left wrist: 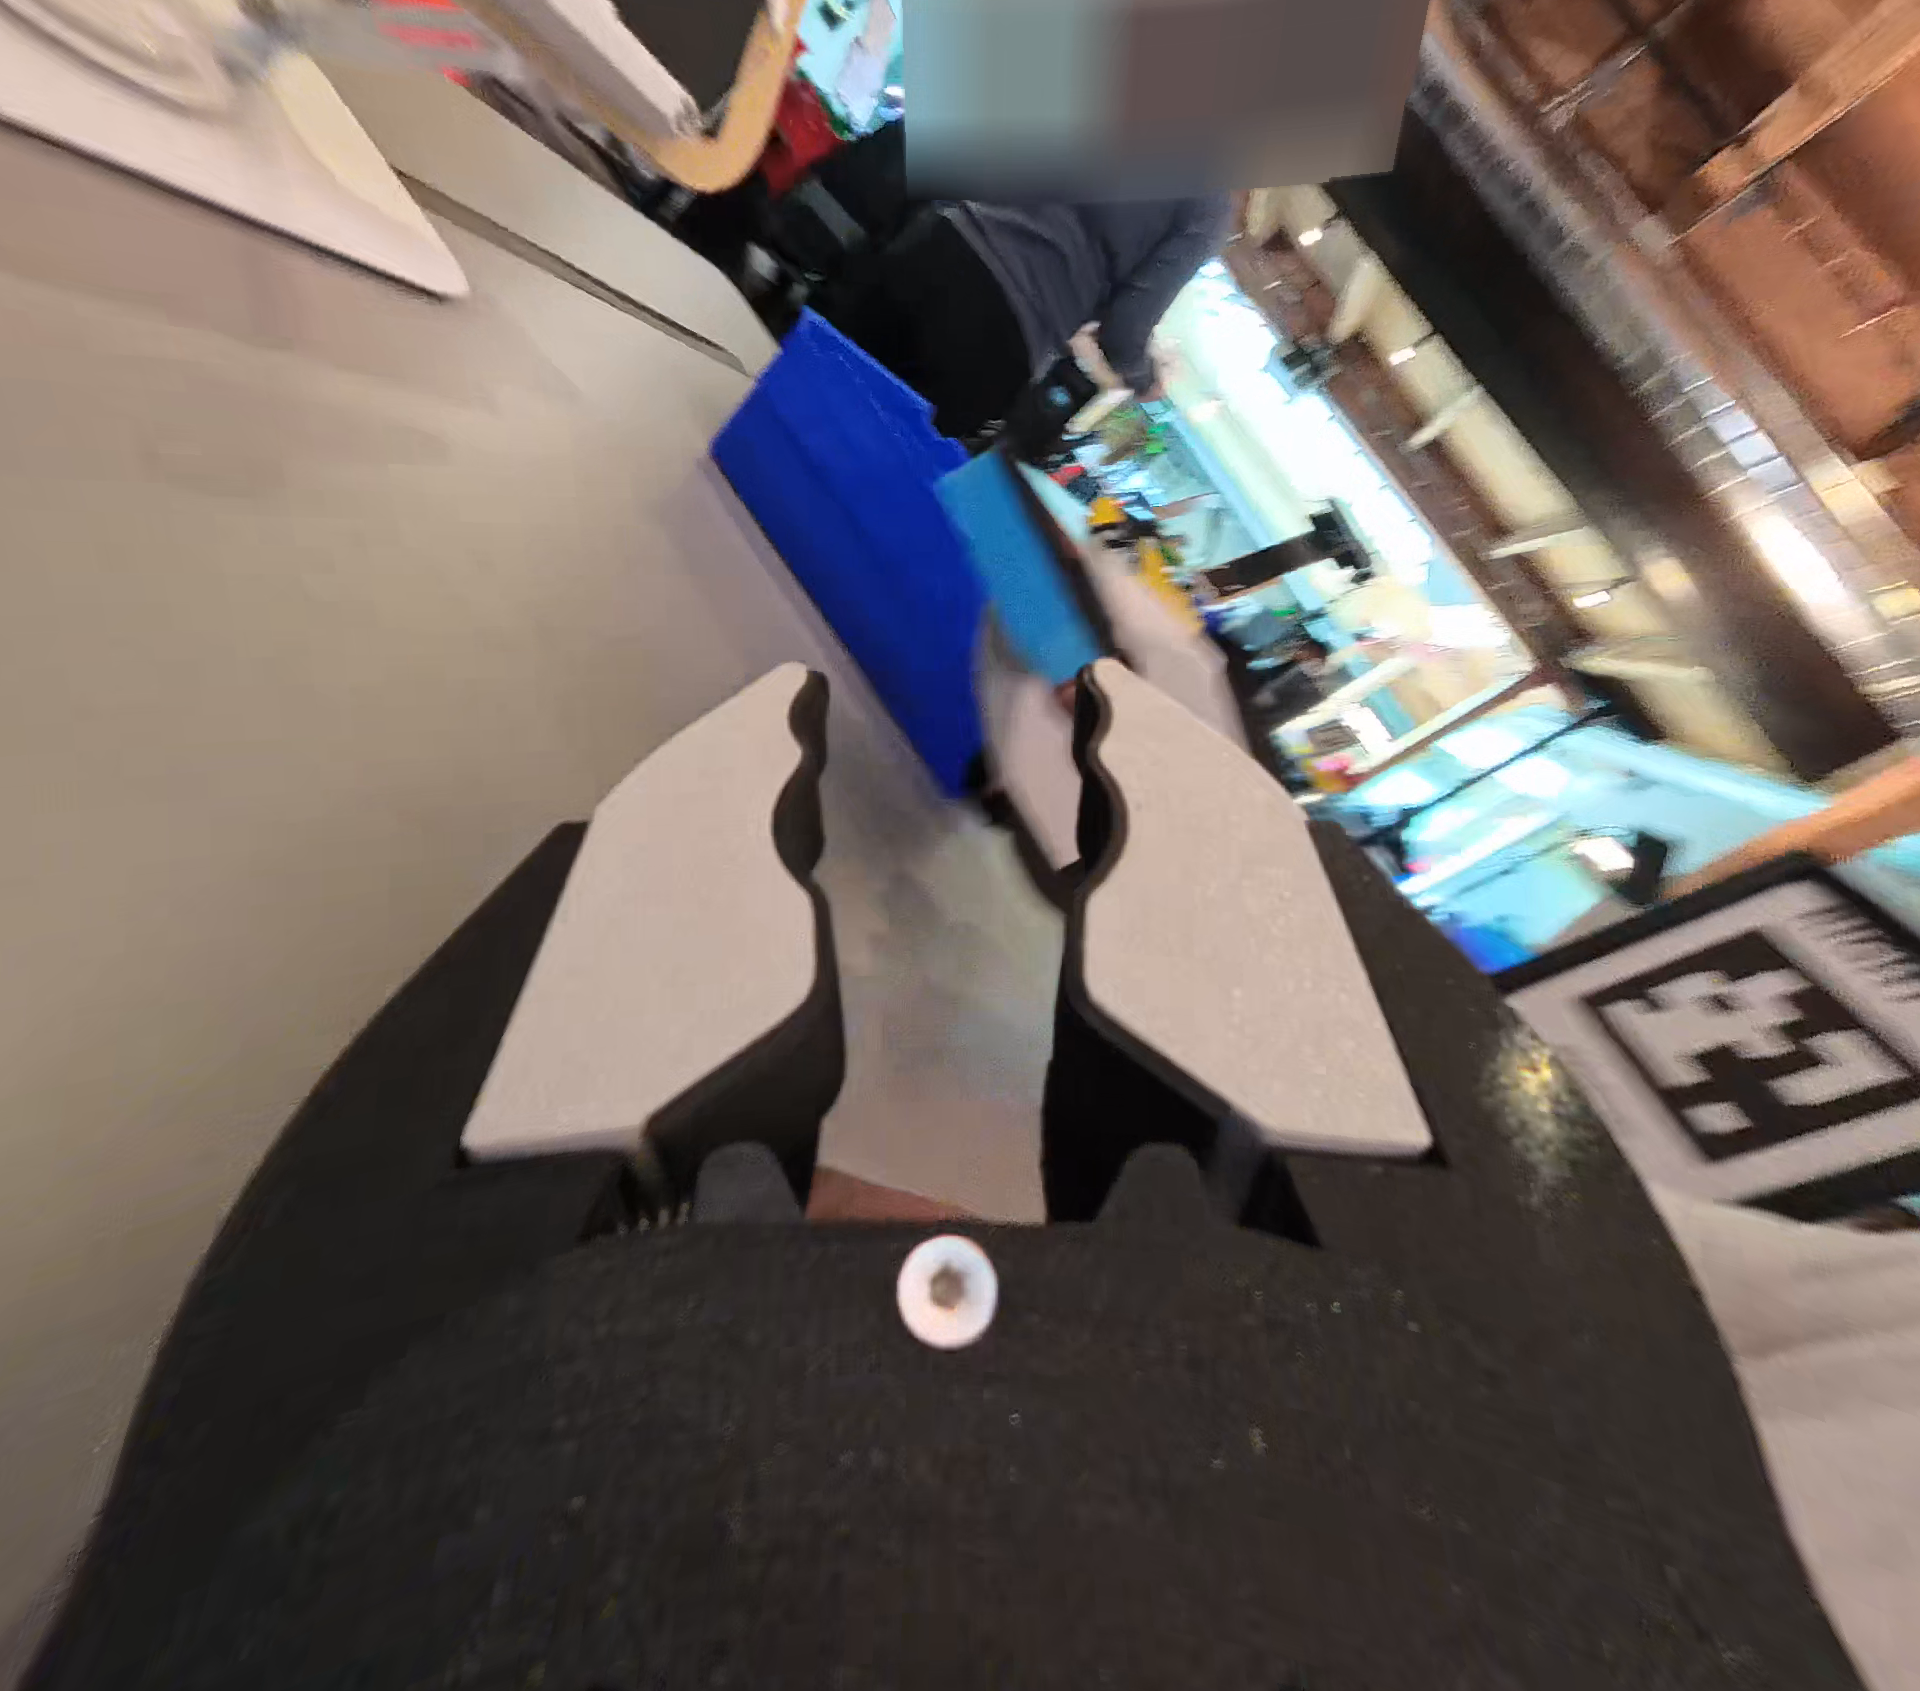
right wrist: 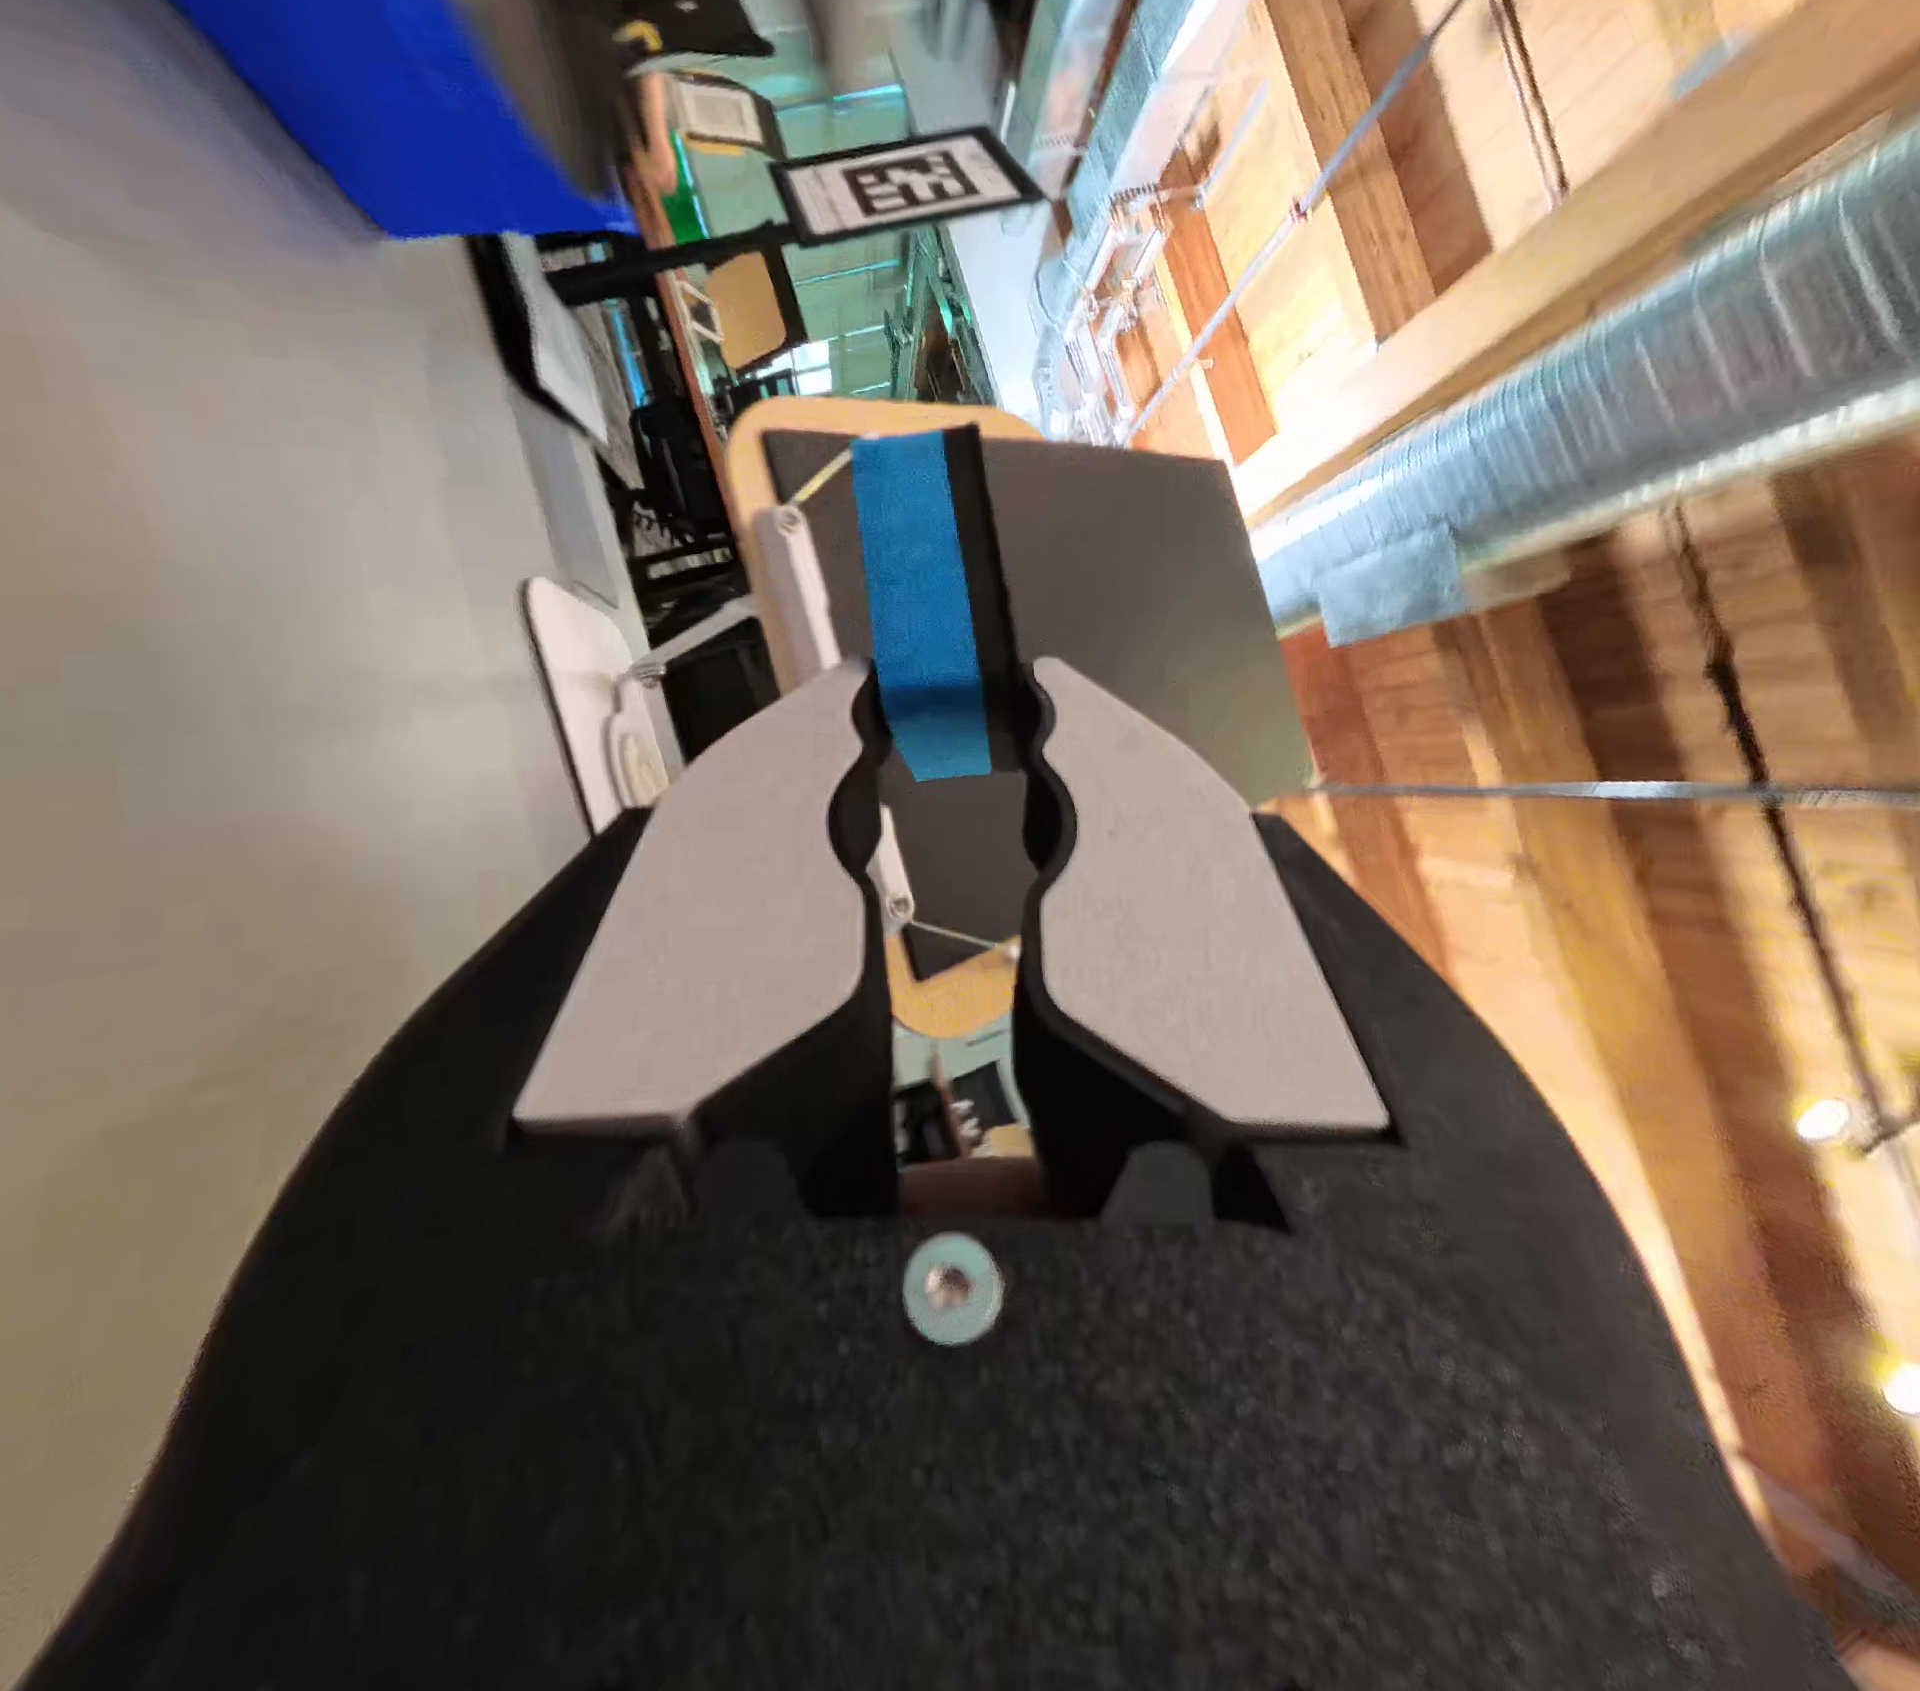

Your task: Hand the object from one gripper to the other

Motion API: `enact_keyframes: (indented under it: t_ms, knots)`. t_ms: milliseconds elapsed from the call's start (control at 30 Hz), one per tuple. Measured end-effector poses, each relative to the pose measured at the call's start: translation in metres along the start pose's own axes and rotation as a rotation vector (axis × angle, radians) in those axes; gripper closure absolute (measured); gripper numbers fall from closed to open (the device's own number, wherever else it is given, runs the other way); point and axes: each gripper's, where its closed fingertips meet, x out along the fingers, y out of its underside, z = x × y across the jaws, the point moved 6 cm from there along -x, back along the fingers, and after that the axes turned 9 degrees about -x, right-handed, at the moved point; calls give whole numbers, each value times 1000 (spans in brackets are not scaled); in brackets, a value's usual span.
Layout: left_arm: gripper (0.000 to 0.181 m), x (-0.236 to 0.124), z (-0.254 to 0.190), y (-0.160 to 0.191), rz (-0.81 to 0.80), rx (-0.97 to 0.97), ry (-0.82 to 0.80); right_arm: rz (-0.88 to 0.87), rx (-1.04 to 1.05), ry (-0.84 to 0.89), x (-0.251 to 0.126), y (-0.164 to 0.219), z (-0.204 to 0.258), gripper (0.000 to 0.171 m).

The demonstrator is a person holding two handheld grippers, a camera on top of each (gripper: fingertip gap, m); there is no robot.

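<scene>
A flat block with a light blue face and a black side (right wrist: 914,602) stands between the fingertips of my right gripper (right wrist: 951,685), which is shut on its lower end. In the left wrist view the same blue block (left wrist: 1023,571) shows just beyond my left gripper's right fingertip, held by the right gripper's grey finger (left wrist: 1023,758). My left gripper (left wrist: 948,691) is open and empty, its jaws wide apart, close to the block but not around it. Both views are tilted sideways and blurred.
A dark blue bin (left wrist: 842,519) stands on the grey table (left wrist: 312,602) right behind the block; it also shows in the right wrist view (right wrist: 312,52). A white board (left wrist: 260,155) lies farther off. A person (left wrist: 1039,270) stands beyond the table. A wood-rimmed black chair (right wrist: 1122,602) is behind.
</scene>
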Motion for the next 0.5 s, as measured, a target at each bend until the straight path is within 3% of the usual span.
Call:
enact_keyframes:
  t_ms: [133,233,367,500]
  knots:
    - [138,-17,-3,31,38,238,-161,111,342,65,-3,50,-84,148]
    - [142,-27,-14,64,97,352,-223,305,614,29,-13,121,-129,148]
    - [143,-31,-29,92,152,523,-273,860,743,-354,-53,223,-103,148]
    - [144,-23,-34,104,193,596,-268,1236,817,-686,-106,273,-49,147]
